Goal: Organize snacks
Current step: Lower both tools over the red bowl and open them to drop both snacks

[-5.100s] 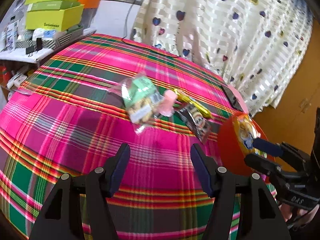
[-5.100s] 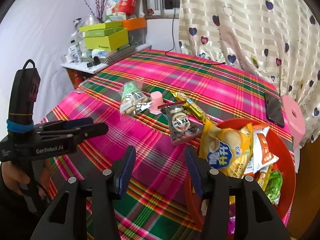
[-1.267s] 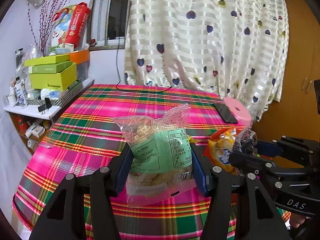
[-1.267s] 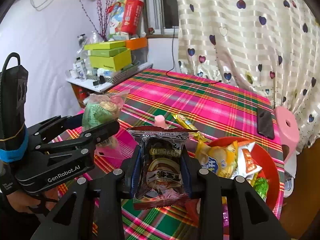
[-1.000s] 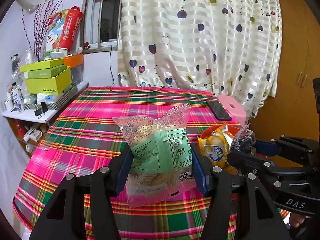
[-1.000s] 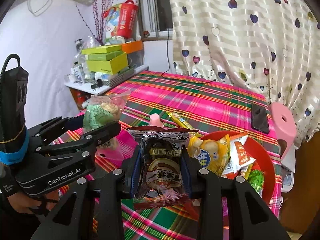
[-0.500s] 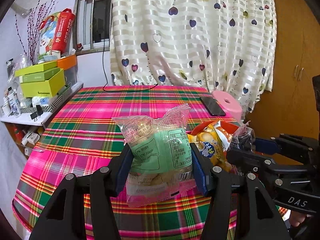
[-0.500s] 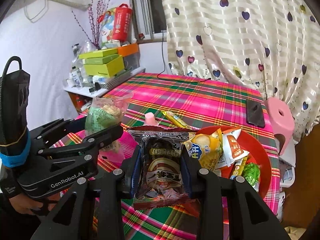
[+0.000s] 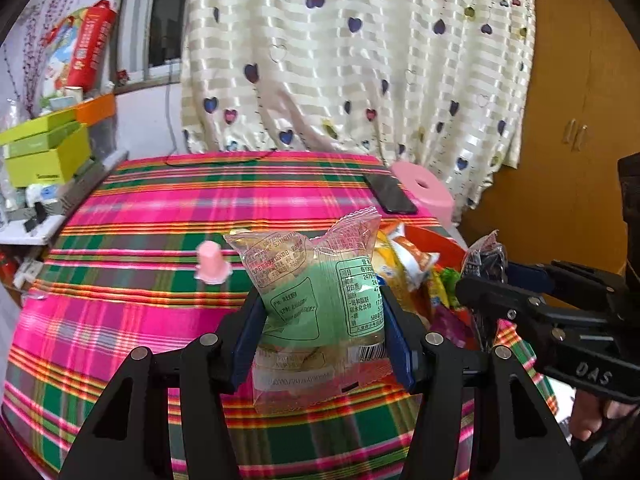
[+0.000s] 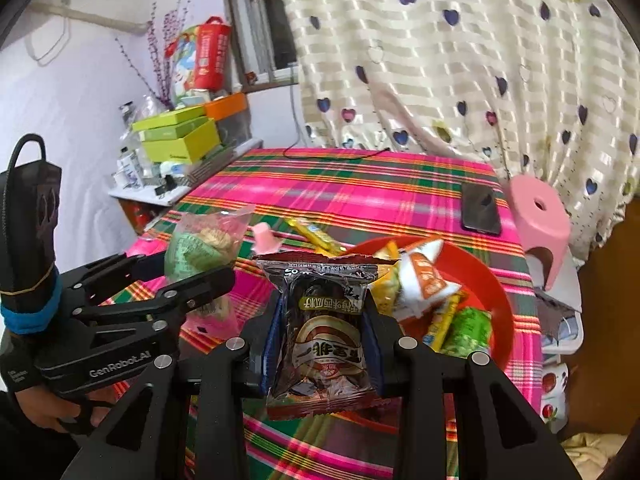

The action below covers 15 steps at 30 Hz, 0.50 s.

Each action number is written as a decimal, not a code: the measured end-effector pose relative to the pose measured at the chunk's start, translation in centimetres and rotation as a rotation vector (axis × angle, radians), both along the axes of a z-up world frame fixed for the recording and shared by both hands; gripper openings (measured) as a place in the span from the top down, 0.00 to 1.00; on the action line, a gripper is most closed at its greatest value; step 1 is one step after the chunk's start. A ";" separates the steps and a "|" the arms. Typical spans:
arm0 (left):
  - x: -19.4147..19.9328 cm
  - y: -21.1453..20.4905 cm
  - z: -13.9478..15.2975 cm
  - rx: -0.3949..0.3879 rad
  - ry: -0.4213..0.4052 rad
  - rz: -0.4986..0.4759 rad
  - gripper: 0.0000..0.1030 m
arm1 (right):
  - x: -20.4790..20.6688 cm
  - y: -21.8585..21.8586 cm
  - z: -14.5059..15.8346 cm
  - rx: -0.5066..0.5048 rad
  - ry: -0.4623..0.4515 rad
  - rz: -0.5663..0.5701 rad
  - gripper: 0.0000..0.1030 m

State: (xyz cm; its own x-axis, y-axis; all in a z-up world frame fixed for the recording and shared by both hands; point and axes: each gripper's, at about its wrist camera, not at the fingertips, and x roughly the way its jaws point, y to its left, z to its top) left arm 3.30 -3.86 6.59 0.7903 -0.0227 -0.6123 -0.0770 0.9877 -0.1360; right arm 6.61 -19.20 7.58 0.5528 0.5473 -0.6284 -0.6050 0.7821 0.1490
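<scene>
- Snacks in both claws at once: the left gripper [image 9: 322,332] is clamped on a clear-and-green packet [image 9: 316,300], blue pads pressing its two sides, the crimped top standing upright above the jaws.
- Over on the right, the right gripper [image 10: 322,344] pinches a dark brown packet [image 10: 326,332] the same way, by its side edges, label facing the camera. That edge grip looks chosen so the contents are not crushed.
- Both packets hang clear of the plaid tablecloth [image 9: 160,216], carried in the air, neither one resting on anything.
- Red bowl [image 10: 490,292] sits at the near right of the table, already heaped with an orange-and-white bag [image 10: 426,276], a yellow bag and a green one, so it reads as the collection point.
- Both tools tilt downward toward that bowl, with the left one just beside the right in each view. My read: this is the carry step, release to follow.
- Pink jelly cup [image 9: 211,266] and a yellow stick snack [image 10: 316,236] lie loose on the cloth, left of the bowl and a little farther away, not yet gathered.
- Black phone [image 10: 480,206] lies at the far right edge, near a pink stool [image 10: 540,220]; it is no snack.
- Risk as I judge it: the bowl is crowded, so a packet dropped at the rim could slide off.
</scene>
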 end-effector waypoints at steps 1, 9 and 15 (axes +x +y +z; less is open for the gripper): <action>0.3 -0.1 -0.1 -0.020 0.007 -0.016 0.45 | 0.2 -0.5 -0.2 0.001 0.004 -0.013 0.68; 2.2 -1.4 -0.8 -0.059 0.037 -0.087 0.45 | 2.6 -4.6 -1.7 0.011 0.045 -0.129 0.68; 3.8 -2.9 -1.5 -0.073 0.065 -0.155 0.45 | 4.3 -6.2 -3.2 0.010 0.086 -0.175 0.68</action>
State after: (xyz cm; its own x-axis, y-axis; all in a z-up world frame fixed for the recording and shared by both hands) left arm 7.07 -6.78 5.11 0.7329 -0.1874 -0.6541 0.0644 0.9761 -0.2075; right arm 10.96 -25.36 4.35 0.5845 0.4539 -0.6725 -0.4448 0.8725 0.2022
